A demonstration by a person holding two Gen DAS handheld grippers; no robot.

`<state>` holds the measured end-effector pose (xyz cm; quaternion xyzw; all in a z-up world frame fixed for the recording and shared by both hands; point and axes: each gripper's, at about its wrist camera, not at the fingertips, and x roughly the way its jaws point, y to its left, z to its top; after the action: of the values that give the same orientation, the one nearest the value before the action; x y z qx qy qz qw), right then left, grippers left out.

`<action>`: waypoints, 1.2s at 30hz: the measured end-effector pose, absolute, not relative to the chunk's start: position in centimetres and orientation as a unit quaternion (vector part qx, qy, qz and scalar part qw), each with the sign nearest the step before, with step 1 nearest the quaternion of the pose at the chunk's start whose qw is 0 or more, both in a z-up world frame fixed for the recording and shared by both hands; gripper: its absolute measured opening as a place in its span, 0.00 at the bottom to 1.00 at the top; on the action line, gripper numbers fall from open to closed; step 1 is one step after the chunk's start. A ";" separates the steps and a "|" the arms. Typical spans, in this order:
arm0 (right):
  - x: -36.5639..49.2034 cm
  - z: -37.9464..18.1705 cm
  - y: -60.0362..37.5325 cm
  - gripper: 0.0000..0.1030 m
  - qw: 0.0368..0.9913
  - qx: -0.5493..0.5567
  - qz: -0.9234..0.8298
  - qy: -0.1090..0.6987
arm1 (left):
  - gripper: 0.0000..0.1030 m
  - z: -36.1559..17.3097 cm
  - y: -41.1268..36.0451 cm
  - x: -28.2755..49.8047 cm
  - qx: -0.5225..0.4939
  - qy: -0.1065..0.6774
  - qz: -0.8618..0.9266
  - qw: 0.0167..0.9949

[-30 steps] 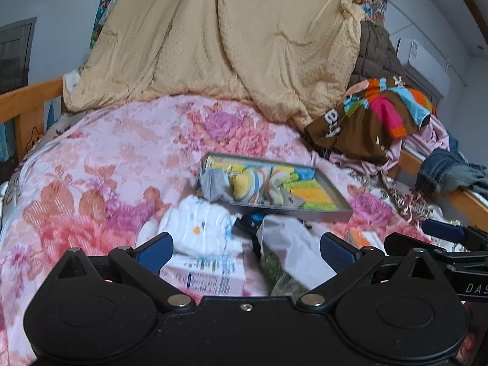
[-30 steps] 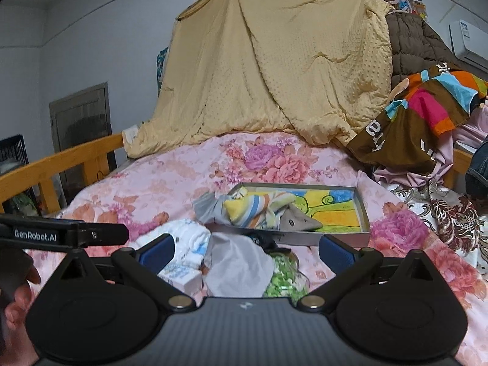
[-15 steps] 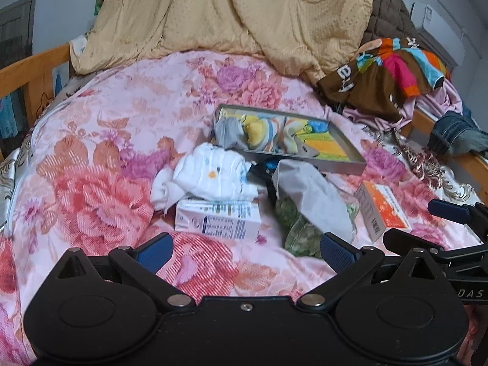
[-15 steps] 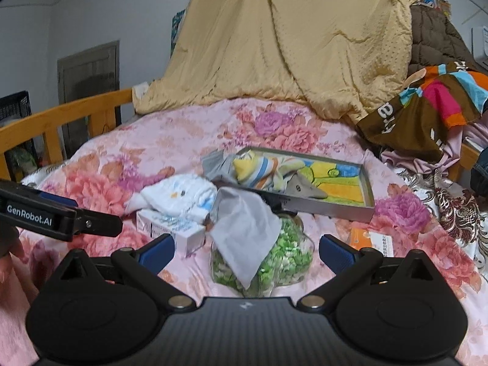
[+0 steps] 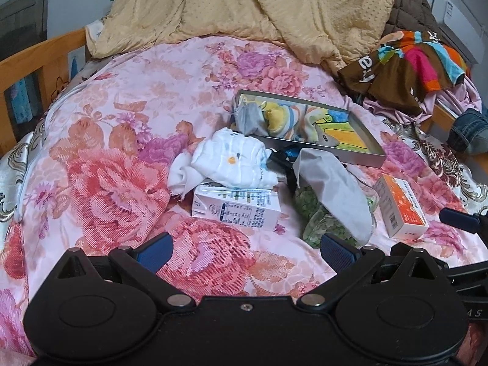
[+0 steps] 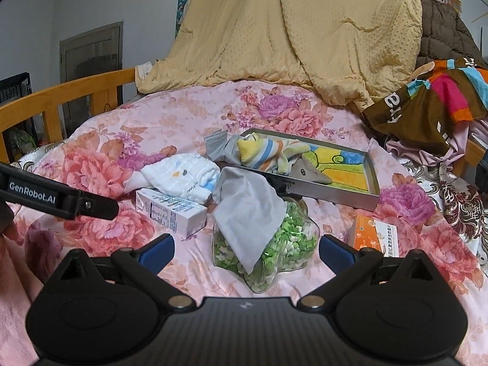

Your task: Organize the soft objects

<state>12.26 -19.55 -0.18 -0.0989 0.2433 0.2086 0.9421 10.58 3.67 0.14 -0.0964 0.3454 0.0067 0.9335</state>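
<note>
The right wrist view shows the jar (image 6: 268,244) clearly: a clear, lobed glass jar full of green and white bits, lying on the bed (image 6: 183,116) with a grey cloth (image 6: 247,210) draped over it. In the left wrist view the same jar (image 5: 323,216) is mostly hidden under that grey cloth (image 5: 332,183). The left view shows the whole orange box (image 5: 399,210) lying right of the jar, while the right view cuts it off behind a finger. Only the right view shows a door (image 6: 91,70) beside the wooden bed rail (image 6: 61,97).

The soft things lie mid-bed. A crumpled white cloth (image 5: 228,161) with small printed spots rests partly on a white carton (image 5: 236,209). Behind it a shallow metal tray (image 5: 357,158) holds a striped yellow, blue and white cloth (image 5: 286,120) and a tan piece, with a grey cloth hanging over its near left corner.

The left gripper (image 5: 245,248) has its blue-padded fingers (image 5: 154,251) wide apart, holding nothing, above the floral cover just short of the carton. The right gripper (image 6: 247,248) is likewise spread wide and empty, its fingers (image 6: 337,251) flanking the near end of the jar without visibly touching it.
</note>
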 end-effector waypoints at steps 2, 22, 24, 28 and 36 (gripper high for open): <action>12.3 -0.3 -19.5 1.00 0.942 -0.100 0.208 0.245 | 0.99 0.1 3.8 10.6 -0.100 0.346 0.010 0.933; 12.6 -0.6 -19.3 1.00 0.938 -0.100 0.211 0.257 | 0.99 0.0 4.1 11.0 -0.108 0.352 0.020 0.929; 12.8 -0.7 -19.2 1.00 0.937 -0.100 0.212 0.260 | 0.99 0.1 4.4 11.2 -0.116 0.353 0.019 0.928; 13.6 -0.9 -18.9 1.00 0.933 -0.098 0.220 0.269 | 0.99 0.2 5.1 11.6 -0.132 0.356 0.022 0.925; 15.3 -1.2 -18.0 1.00 0.928 -0.123 0.235 0.262 | 0.99 0.0 6.5 14.0 -0.144 0.368 0.022 0.918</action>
<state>15.31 -17.98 -1.19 -0.1226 0.2623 0.2351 0.9279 14.00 6.52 0.03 -0.1439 0.3685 0.0218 0.9182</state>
